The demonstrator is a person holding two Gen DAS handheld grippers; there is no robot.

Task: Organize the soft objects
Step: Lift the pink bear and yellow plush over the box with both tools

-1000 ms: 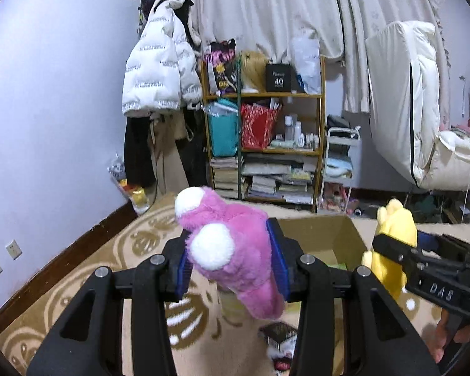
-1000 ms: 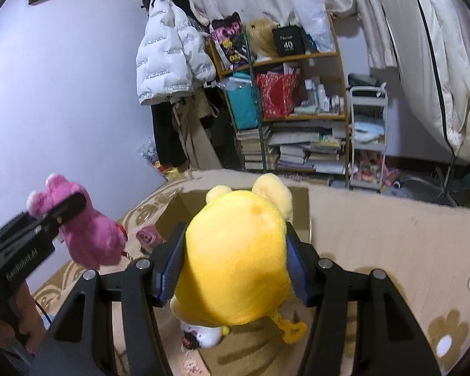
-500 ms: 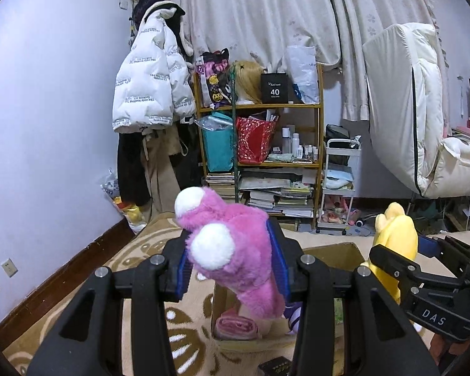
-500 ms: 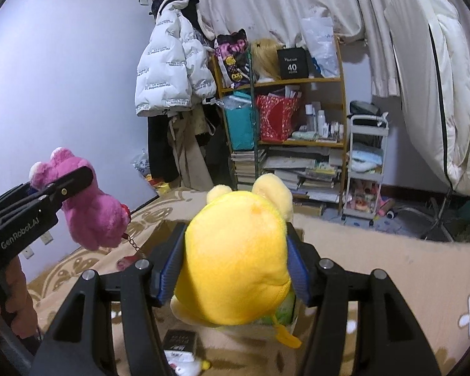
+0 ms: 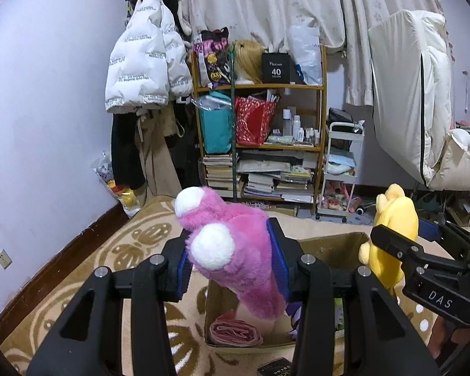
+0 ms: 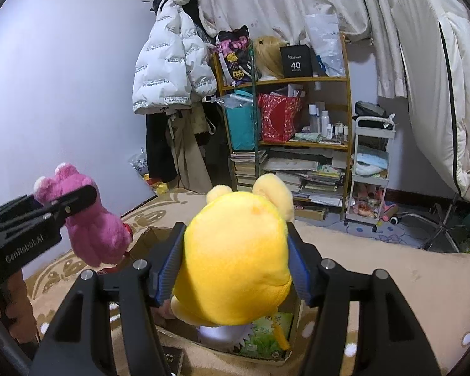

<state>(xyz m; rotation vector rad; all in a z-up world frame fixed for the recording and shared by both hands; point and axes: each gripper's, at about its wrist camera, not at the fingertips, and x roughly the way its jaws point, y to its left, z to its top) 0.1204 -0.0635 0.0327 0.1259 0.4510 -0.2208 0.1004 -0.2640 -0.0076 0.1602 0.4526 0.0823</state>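
My left gripper (image 5: 232,269) is shut on a pink plush bear (image 5: 235,257) with white ears and holds it in the air above an open cardboard box (image 5: 329,244). The bear also shows in the right wrist view (image 6: 91,228). My right gripper (image 6: 235,269) is shut on a yellow plush toy (image 6: 235,263) and holds it above the same box (image 6: 266,341). The yellow toy shows in the left wrist view (image 5: 394,235) at the right. A rolled pink cloth (image 5: 235,332) lies inside the box.
The box stands on a beige patterned carpet (image 5: 116,250). A wooden shelf (image 5: 266,144) full of books and bags stands at the back wall, a white cart (image 5: 341,169) beside it, coats (image 5: 147,72) hang at the left. A small dark box (image 5: 275,368) lies on the carpet.
Both grippers have risen and moved back with their toys still held. The box now shows lower and its inside is in view.
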